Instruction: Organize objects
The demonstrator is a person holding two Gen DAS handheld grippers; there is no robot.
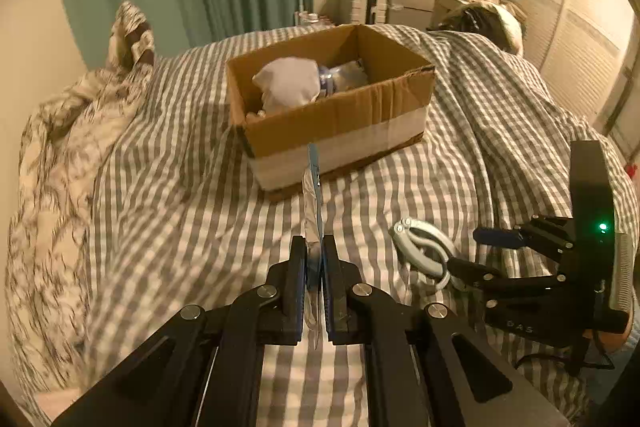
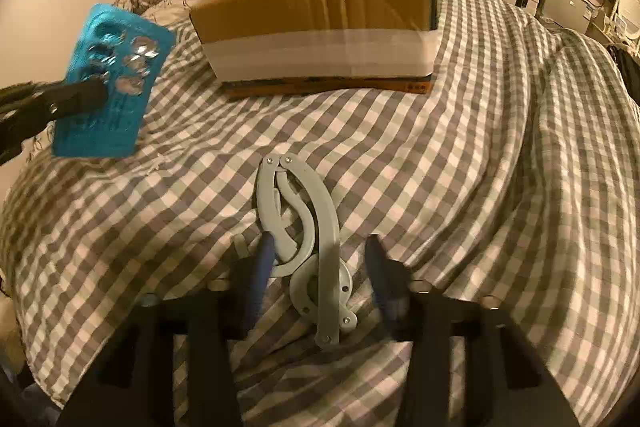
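Note:
A blue blister pack (image 2: 112, 83) hangs above the checked bed sheet (image 1: 180, 207), and my left gripper (image 1: 314, 243) is shut on its lower part. In the left wrist view the blister pack (image 1: 312, 195) shows edge-on, in line with the cardboard box (image 1: 340, 115). A grey folding plastic tool (image 2: 304, 219) lies on the sheet. My right gripper (image 2: 320, 247) stands open astride its near half, with the right finger clear of it. From the left wrist view, the right gripper (image 1: 466, 249) sits by the grey tool (image 1: 420, 247).
The open cardboard box (image 2: 320, 11) holds a white bundle (image 1: 286, 83) and a clear plastic item (image 1: 344, 75). A crumpled patterned duvet (image 1: 60, 147) lies at the left. Suitcases (image 1: 368, 3), a desk and a screen stand beyond the bed.

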